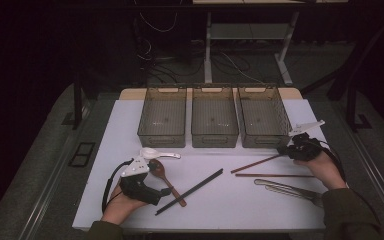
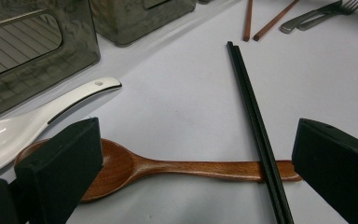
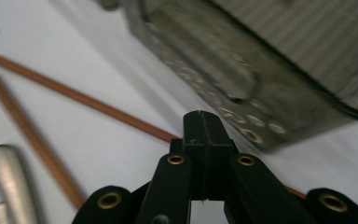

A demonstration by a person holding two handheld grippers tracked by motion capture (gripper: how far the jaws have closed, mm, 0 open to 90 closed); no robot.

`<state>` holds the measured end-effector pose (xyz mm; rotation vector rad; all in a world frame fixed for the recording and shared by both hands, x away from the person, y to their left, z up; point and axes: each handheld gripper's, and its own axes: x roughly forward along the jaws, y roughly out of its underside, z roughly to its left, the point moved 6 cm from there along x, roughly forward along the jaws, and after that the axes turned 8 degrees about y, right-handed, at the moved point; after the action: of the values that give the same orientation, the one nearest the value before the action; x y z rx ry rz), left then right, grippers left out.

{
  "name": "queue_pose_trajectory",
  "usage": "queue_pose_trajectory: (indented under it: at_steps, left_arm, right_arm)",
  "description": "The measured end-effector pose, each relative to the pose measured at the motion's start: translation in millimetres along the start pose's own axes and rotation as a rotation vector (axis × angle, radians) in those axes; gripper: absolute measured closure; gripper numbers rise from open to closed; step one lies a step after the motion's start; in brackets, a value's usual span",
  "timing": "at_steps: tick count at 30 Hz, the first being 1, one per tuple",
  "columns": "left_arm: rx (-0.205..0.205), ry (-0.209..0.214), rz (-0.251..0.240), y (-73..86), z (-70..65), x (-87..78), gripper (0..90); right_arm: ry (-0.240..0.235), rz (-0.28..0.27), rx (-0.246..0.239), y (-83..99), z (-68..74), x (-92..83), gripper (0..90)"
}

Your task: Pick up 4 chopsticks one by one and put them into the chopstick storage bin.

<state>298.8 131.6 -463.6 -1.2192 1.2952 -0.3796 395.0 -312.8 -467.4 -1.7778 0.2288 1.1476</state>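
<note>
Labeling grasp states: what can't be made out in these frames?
- Right gripper: jaws shut; whether they pinch the brown chopstick is hidden behind them in the right gripper view, too small in the high view.
- Wooden spoon: bowl partly covered by a jaw of the left gripper.
- Fork: cut off by the top edge.

Wooden spoon (image 2: pixel 168 169) lies flat btw. 2 wide-apart black jaws. Black chopsticks (image 2: pixel 256 126) lie across its handle. White spoon (image 2: pixel 42 116) sits nearby, next to grey bins (image 2: pixel 32 51).
</note>
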Motion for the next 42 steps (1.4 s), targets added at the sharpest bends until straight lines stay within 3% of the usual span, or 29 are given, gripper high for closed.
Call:
queue_pose_trajectory:
  at_steps: [3, 18, 31, 42]
  left_arm:
    - [0.0, 0.002, 0.005, 0.3, -0.4, 0.8, 0.9]
    - [0.0, 0.002, 0.004, 0.5, -0.2, 0.4, 0.9]
    - [0.0, 0.001, 0.005, 0.8, 0.5, -0.8, 0.9]
    - [-0.002, 0.0, 0.0, 0.6, 0.5, -1.6, 0.9]
  right_arm:
    - [0.016, 0.015, 0.039, 3.1, -12.3, 6.5, 89.6]
    - [0.039, 0.076, 0.03, 10.5, -18.3, 20.9, 89.6]
    - [0.043, 0.114, 0.0, 23.6, -13.4, 7.6, 89.6]
    - [0.007, 0.14, -0.022, 35.4, -2.0, -4.7, 89.6]
